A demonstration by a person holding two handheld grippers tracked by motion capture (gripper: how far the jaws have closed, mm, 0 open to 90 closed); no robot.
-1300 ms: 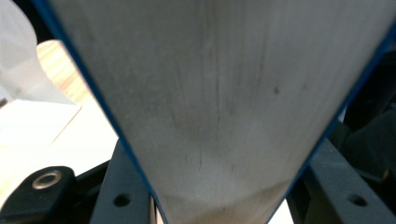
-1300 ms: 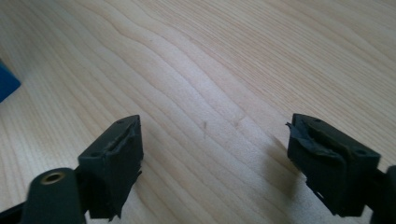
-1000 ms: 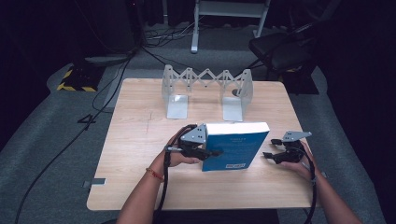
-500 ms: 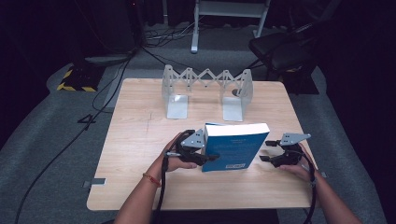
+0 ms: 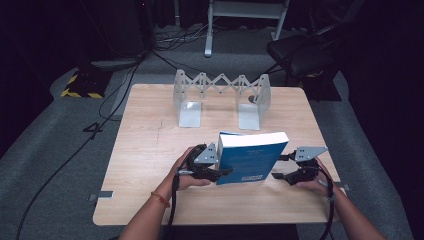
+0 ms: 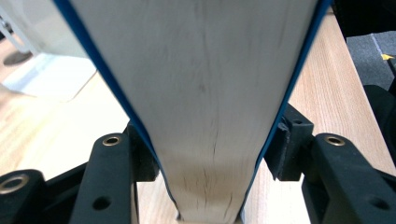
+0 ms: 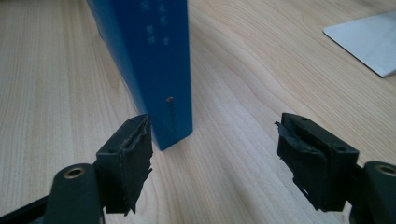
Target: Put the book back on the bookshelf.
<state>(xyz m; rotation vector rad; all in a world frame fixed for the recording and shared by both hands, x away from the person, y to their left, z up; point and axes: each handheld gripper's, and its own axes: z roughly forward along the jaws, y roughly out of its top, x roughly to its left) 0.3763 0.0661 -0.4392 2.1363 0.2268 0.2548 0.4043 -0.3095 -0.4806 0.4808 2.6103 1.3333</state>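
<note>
Blue cover, pale page block: the book (image 5: 254,157) stands on edge near the front middle of the table (image 5: 145,145), tilted a little back toward the far side. Your left gripper (image 5: 220,172) has the book's page edge (image 6: 205,93) between its jaws; in the left gripper view the pads sit right against both blue covers, though whether they press cannot be told, and those jaws have just been opening. Your right gripper (image 5: 282,167) is released, its jaws spread wide just beside the book's spine end without touching it; in the right gripper view (image 7: 212,154) the spine (image 7: 161,70) rises between the two torn pads, nearer the left-hand one. Writing: pale characters run down the spine, too small to read; a white label sits low on the cover in the high view, also unreadable. A "4" is marked on the grey floor (image 5: 60,165) left of the table. Surface: light wood grain, bare apart from an expanding metal book rack (image 5: 220,97) with two upright ends at the far side, well apart from the book. Room: dark, with grey carpet, black cables across the floor, a yellow-and-black striped block (image 5: 80,86) at far left, a black chair (image 5: 300,55) at far right.
</note>
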